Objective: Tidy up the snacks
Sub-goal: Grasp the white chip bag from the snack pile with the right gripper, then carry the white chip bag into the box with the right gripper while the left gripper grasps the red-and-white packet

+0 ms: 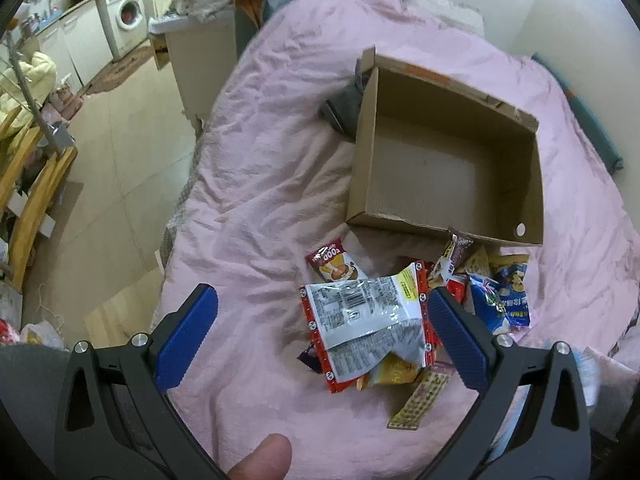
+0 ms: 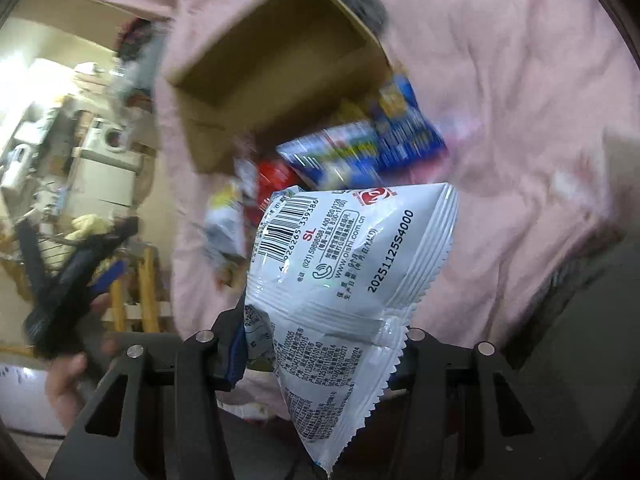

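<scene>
An open cardboard box [image 1: 444,80] with nothing inside lies on the pink bedspread [image 1: 260,168]. In front of it is a pile of snack packets: a silver-backed packet with red edges [image 1: 360,320], a small red packet [image 1: 334,266], blue bags [image 1: 508,300] and yellow ones. My left gripper [image 1: 320,296] hangs open above the pile, its blue pads [image 1: 188,340] well apart on either side of the silver packet. My right gripper [image 2: 320,344] is shut on a white snack bag [image 2: 340,264], held up above the bed. The box [image 2: 280,60] and blue bags [image 2: 384,140] look blurred behind it.
The bed's edge runs down the left, with tiled floor [image 1: 120,140], a washing machine [image 1: 126,16] and a wooden frame [image 1: 36,188] beyond. A grey object [image 1: 344,108] lies behind the box. A pale wall [image 1: 580,20] borders the bed's far side. A thumb [image 1: 264,456] shows below.
</scene>
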Demonstrator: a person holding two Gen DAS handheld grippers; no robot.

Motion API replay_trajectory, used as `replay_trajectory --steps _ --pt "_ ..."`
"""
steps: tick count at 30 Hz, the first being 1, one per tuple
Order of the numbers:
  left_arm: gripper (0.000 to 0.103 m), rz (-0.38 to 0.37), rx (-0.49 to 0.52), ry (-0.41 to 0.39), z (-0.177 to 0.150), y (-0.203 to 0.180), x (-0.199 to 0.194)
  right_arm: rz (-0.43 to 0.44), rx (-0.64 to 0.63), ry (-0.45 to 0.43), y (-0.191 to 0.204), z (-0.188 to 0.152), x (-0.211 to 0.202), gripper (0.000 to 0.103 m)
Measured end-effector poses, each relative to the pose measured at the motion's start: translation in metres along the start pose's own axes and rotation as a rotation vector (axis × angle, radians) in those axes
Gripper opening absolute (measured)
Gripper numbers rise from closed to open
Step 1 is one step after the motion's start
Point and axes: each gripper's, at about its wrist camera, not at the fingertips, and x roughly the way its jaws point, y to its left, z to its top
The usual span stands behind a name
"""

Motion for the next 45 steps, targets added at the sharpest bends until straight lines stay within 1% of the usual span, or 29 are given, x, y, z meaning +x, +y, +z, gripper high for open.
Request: replay_trajectory --steps 2,3,4,7,9,10,12,16,18,19,20,21,22,25,28,31,33,37,40,45 --pt "0.103 -0.035 0.014 0.08 0.005 -0.008 0.017 0.024 -0.025 -0.044 0.009 0.014 -0.005 0.052" --pt "0.103 -0.052 0.012 0.122 0.006 -0.01 0.027 0.038 -0.028 -0.056 0.007 0.021 -0.008 0.052" --pt "0.103 -0.065 -0.004 0.171 0.005 -0.012 0.04 0.047 -0.033 -0.07 0.003 0.028 -0.014 0.052" --pt "0.103 -0.073 -0.062 0.269 -0.001 -0.012 0.069 0.048 -0.045 -0.096 0.002 0.05 -0.009 0.052" --pt "0.103 -0.095 -0.083 0.304 -0.005 -0.014 0.081 0.061 -0.032 -0.095 -0.004 0.056 -0.001 0.052" --pt "0.103 -0.09 -0.086 0.312 -0.006 -0.016 0.087 0.067 -0.024 -0.092 -0.007 0.061 0.004 0.052" --pt "0.103 -0.072 -0.086 0.298 -0.007 -0.017 0.093 0.066 -0.023 -0.101 -0.013 0.065 0.014 0.052" --pt "0.102 -0.065 -0.097 0.324 -0.009 -0.02 0.108 0.086 0.017 -0.1 -0.037 0.066 0.025 0.052" --pt "0.095 -0.076 -0.114 0.349 -0.013 -0.019 0.116 0.086 0.019 -0.101 -0.043 0.066 0.027 0.052" --pt "0.084 -0.098 -0.127 0.366 -0.016 -0.018 0.12 0.088 0.022 -0.102 -0.046 0.067 0.029 0.052" --pt "0.075 -0.129 -0.137 0.384 -0.018 -0.017 0.123 0.093 0.025 -0.103 -0.05 0.069 0.031 0.052" --pt "0.066 -0.134 -0.136 0.382 -0.018 -0.017 0.121 0.098 0.033 -0.1 -0.054 0.068 0.033 0.052" --pt "0.057 -0.133 -0.123 0.364 -0.016 -0.017 0.116 0.1 0.039 -0.097 -0.054 0.071 0.037 0.052" --pt "0.037 -0.139 -0.097 0.324 -0.009 -0.017 0.103 0.095 0.05 -0.091 -0.06 0.071 0.041 0.052" --pt "0.026 -0.139 -0.088 0.3 -0.005 -0.018 0.092 0.097 0.034 -0.098 -0.057 0.07 0.039 0.052" --pt "0.017 -0.135 -0.056 0.28 -0.003 -0.02 0.084 0.098 0.025 -0.106 -0.056 0.068 0.037 0.052" --pt "0.014 -0.118 -0.043 0.261 -0.002 -0.02 0.082 0.1 0.022 -0.108 -0.055 0.067 0.037 0.052" --pt "0.011 -0.115 -0.033 0.225 0.002 -0.017 0.067 0.102 0.012 -0.109 -0.054 0.066 0.036 0.052" --pt "0.01 -0.116 -0.024 0.204 0.004 -0.012 0.055 0.103 0.004 -0.113 -0.053 0.067 0.036 0.052" --pt "0.009 -0.125 -0.002 0.141 0.009 -0.016 0.03 0.118 -0.023 -0.12 -0.045 0.068 0.033 0.052"
